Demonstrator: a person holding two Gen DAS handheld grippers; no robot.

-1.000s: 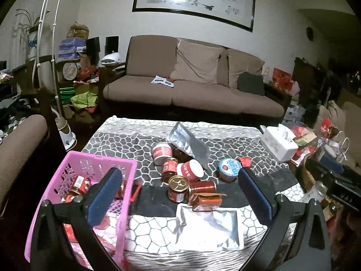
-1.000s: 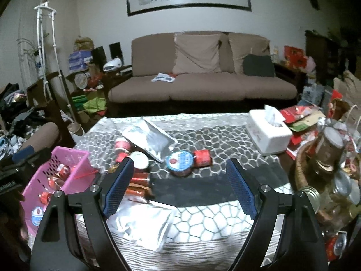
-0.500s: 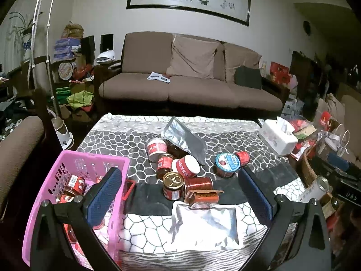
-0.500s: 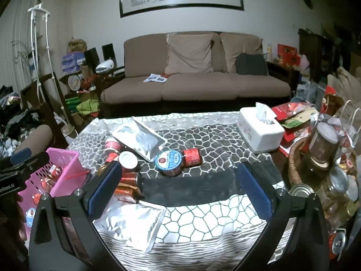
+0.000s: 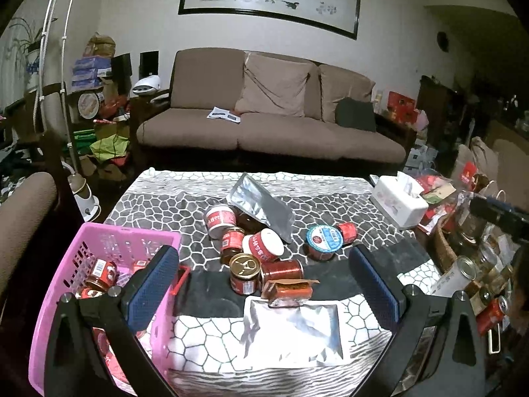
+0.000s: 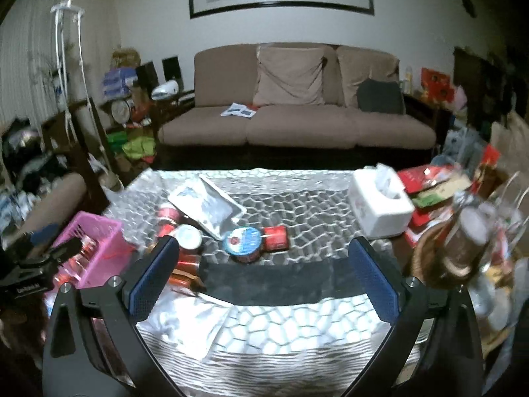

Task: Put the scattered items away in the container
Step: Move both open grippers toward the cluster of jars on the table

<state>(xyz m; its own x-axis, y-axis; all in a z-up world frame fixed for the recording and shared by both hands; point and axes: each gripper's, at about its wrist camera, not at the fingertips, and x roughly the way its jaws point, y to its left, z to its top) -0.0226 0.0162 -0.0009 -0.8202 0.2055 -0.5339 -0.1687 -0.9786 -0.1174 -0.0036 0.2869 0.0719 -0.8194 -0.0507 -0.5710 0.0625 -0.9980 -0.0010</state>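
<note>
Basket (image 5: 99, 241) at worktop (image 5: 185, 198) 8 o'clock, few jars inside. Jar cluster (image 5: 258, 251) and pouches (image 5: 291, 327) at centre remain. Left gripper (image 5: 264, 284), right gripper (image 6: 264, 274) both spread wide, empty. Task early-to-midway.

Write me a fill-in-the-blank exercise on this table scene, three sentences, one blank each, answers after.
1. The perforated plastic basket holding some red-labelled jars is coloured ____.
2. The white tissue box stands on the table's ____ side in both views.
3. The blue-padded right gripper has its jaws wide apart with ____ between them, like the left gripper.

Missing words: pink; right; nothing
</note>
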